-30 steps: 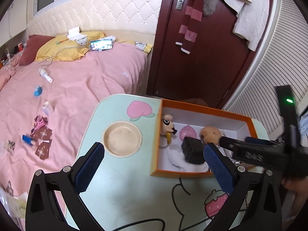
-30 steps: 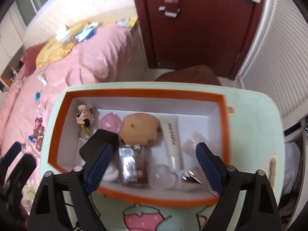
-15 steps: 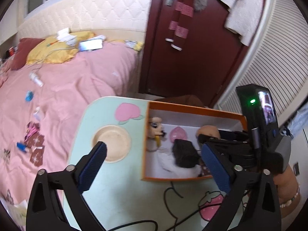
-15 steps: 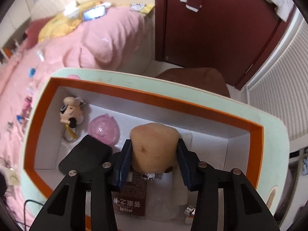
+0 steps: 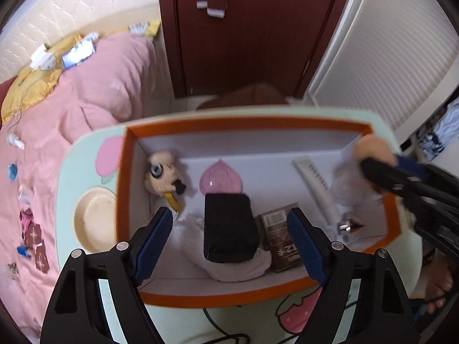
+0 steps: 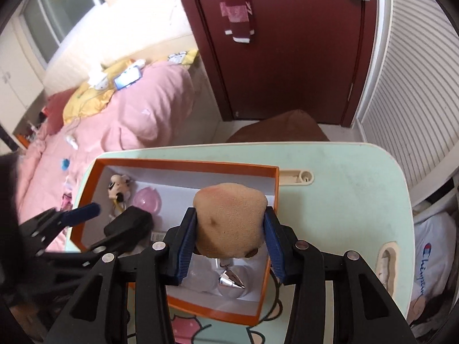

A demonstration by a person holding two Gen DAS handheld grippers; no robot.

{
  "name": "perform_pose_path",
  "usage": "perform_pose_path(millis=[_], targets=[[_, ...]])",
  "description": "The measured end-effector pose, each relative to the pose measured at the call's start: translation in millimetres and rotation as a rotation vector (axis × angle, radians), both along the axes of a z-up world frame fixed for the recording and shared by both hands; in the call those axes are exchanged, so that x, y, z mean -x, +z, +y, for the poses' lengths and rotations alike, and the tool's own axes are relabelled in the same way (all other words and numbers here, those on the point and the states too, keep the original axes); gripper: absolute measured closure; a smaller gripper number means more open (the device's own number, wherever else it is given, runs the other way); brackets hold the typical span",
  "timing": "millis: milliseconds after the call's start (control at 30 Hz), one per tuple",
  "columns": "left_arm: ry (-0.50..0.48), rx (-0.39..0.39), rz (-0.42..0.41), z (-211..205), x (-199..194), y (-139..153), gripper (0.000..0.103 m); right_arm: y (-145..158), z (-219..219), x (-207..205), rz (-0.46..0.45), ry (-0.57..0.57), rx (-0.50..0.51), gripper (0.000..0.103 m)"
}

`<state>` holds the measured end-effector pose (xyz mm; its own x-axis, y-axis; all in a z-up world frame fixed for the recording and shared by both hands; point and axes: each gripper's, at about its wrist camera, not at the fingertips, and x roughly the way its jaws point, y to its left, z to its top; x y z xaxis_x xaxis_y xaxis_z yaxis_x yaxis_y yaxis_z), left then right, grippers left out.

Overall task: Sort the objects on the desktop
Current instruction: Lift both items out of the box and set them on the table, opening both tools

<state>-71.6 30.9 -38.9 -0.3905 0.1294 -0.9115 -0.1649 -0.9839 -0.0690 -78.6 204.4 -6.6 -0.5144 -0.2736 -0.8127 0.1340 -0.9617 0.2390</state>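
An orange box (image 5: 123, 177) with a white inside stands on the mint table (image 6: 344, 177). It holds a small plush doll (image 5: 163, 172), a pink shell case (image 5: 221, 179), a black block (image 5: 228, 229) on a white cloth, a brown packet (image 5: 282, 240) and a white tube (image 5: 318, 183). My left gripper (image 5: 229, 238) is open, its fingers on either side of the black block. My right gripper (image 6: 229, 238) is shut on a tan plush toy (image 6: 229, 220) and holds it above the box's right end; it also shows in the left wrist view (image 5: 373, 146).
A cream round dish (image 5: 93, 220) sits in the table left of the box. A pink bed (image 5: 71, 109) with small items lies to the left. A dark red door (image 6: 287, 43) stands beyond the table. Clear plastic and a silver cone (image 6: 231, 279) lie in the box's right end.
My right gripper has lifted the tan plush toy up out of the box. My left gripper has moved right and down over the box, around the black block.
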Motion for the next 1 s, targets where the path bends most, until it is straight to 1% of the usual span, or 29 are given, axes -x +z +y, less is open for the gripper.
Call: perform_pose_path(millis=[100, 200, 233, 267, 300, 333, 367, 500, 567, 667, 767, 900, 1000], targets=[[-0.031, 0.096, -0.025, 9.5, 0.7, -13.9, 0.021, 1.3, 1.2, -7.4, 0.012, 0.013, 0.019, 0.058], [-0.057, 0.087, -0.028, 16.2, -2.2, -14.9, 0.024, 1.6, 5.4, -7.9, 0.012, 0.019, 0.037, 0.058], [-0.065, 0.09, -0.028, 17.6, -2.7, -14.0, 0.035, 1.6, 6.0, -8.6, 0.014, 0.02, 0.039, 0.058], [-0.077, 0.062, -0.034, 18.0, -3.1, -12.4, 0.05, 1.6, 6.3, -10.5, 0.017, 0.02, 0.04, 0.058], [-0.081, 0.001, -0.059, 16.1, -2.3, -11.7, 0.062, 1.6, 6.6, -12.3, 0.02, 0.02, 0.041, 0.058], [-0.075, -0.035, -0.077, 13.4, -1.5, -12.3, 0.062, 1.8, 7.0, -14.0, 0.023, 0.02, 0.042, 0.058], [-0.068, -0.048, -0.083, 11.1, -1.3, -13.0, 0.062, 2.6, 7.3, -15.1, 0.026, 0.02, 0.044, 0.058], [-0.041, -0.048, -0.068, 5.9, -9.3, -12.9, 0.062, 4.8, 8.8, -18.4, 0.036, 0.014, 0.045, 0.058], [-0.035, -0.07, -0.051, 0.6, -13.1, -8.0, 0.062, 5.2, 10.6, -18.6, 0.033, 0.01, 0.05, 0.058], [-0.024, -0.117, -0.01, -11.6, -10.1, 8.2, 0.062, 6.0, 10.8, -20.0, 0.031, 0.008, 0.051, 0.058], [-0.012, -0.179, 0.041, -19.2, -20.8, 31.2, 0.062, 8.2, 9.8, -21.3, 0.034, 0.009, 0.049, 0.058], [-0.018, -0.213, 0.094, -19.0, -35.8, 60.6, 0.062, 15.4, 6.2, -30.1, 0.058, 0.04, 0.057, 0.058], [-0.042, -0.225, 0.097, -22.2, -56.8, 66.5, 0.062, 20.7, 1.0, -43.9, 0.07, 0.098, 0.085, 0.058]])
